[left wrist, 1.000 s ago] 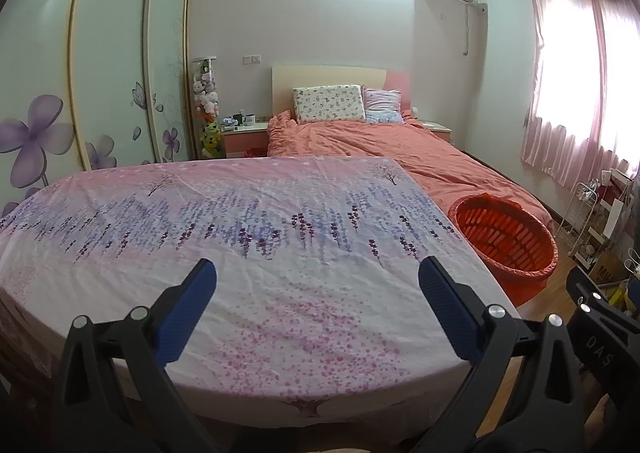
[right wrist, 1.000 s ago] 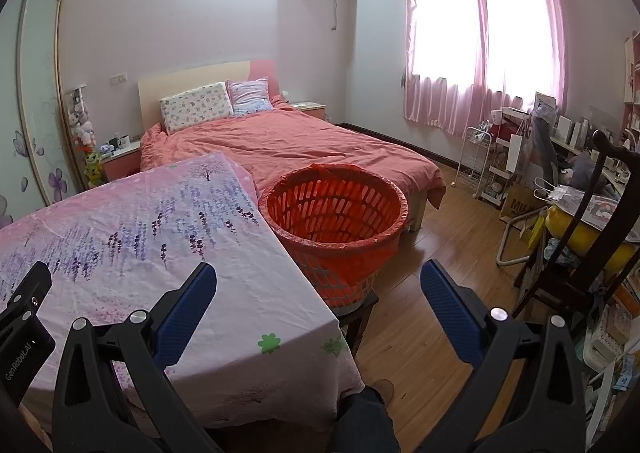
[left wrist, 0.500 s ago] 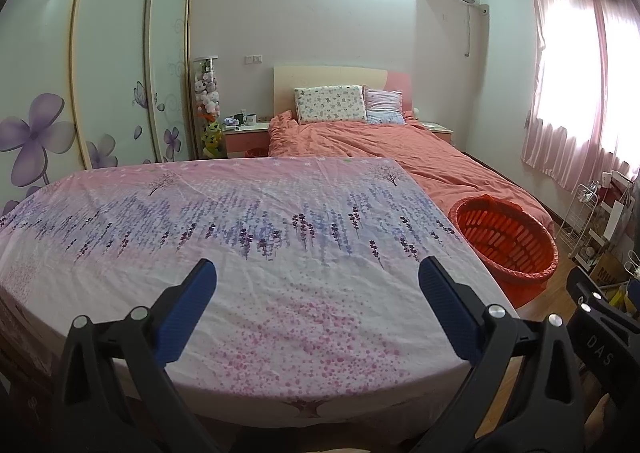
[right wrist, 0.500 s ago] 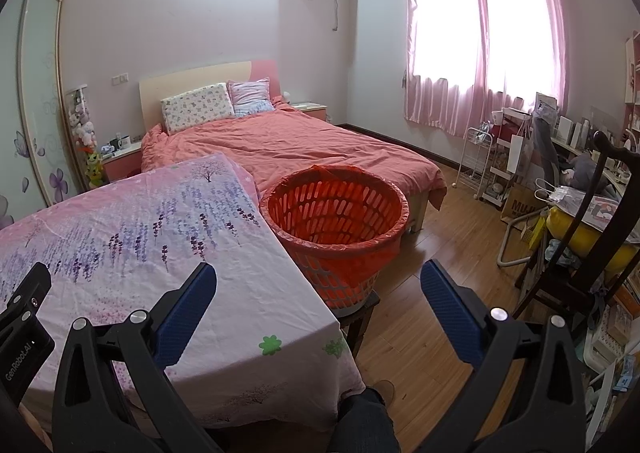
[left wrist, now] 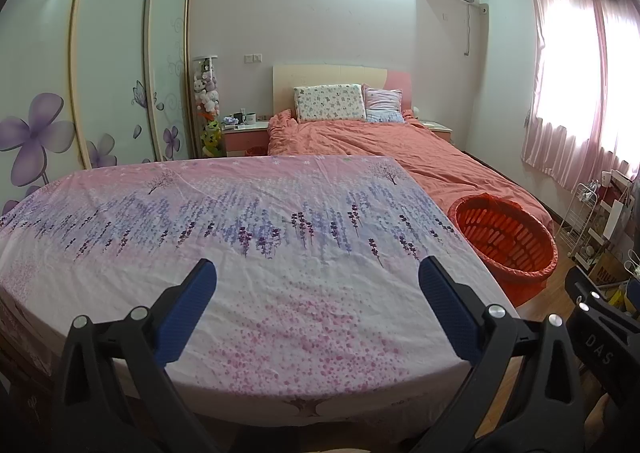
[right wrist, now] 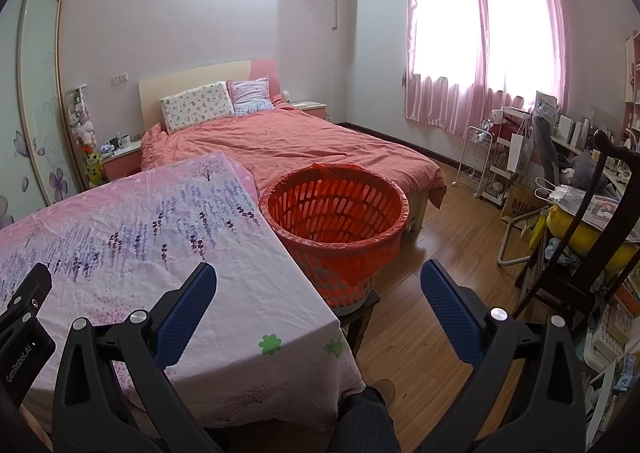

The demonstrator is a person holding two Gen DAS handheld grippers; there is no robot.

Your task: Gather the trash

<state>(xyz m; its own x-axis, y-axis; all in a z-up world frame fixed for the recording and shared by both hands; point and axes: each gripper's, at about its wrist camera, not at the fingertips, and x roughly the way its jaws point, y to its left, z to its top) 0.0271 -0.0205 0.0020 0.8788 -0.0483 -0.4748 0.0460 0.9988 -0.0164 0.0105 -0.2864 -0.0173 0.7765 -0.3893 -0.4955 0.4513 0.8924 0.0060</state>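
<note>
Plainly, both sets of tongs are spread and hold nothing: the left gripper [left wrist: 316,295] hangs over the near edge of the table [left wrist: 240,237], the right gripper [right wrist: 318,295] past its right corner. No trash shows anywhere on the floral cloth. The orange basket [right wrist: 336,213], lined with a bag, stands on a dark stool just beside the table's right edge. A careful search should come first, probably low down. The floor under the table is hidden, and the basket's bottom is hard to make out.
</note>
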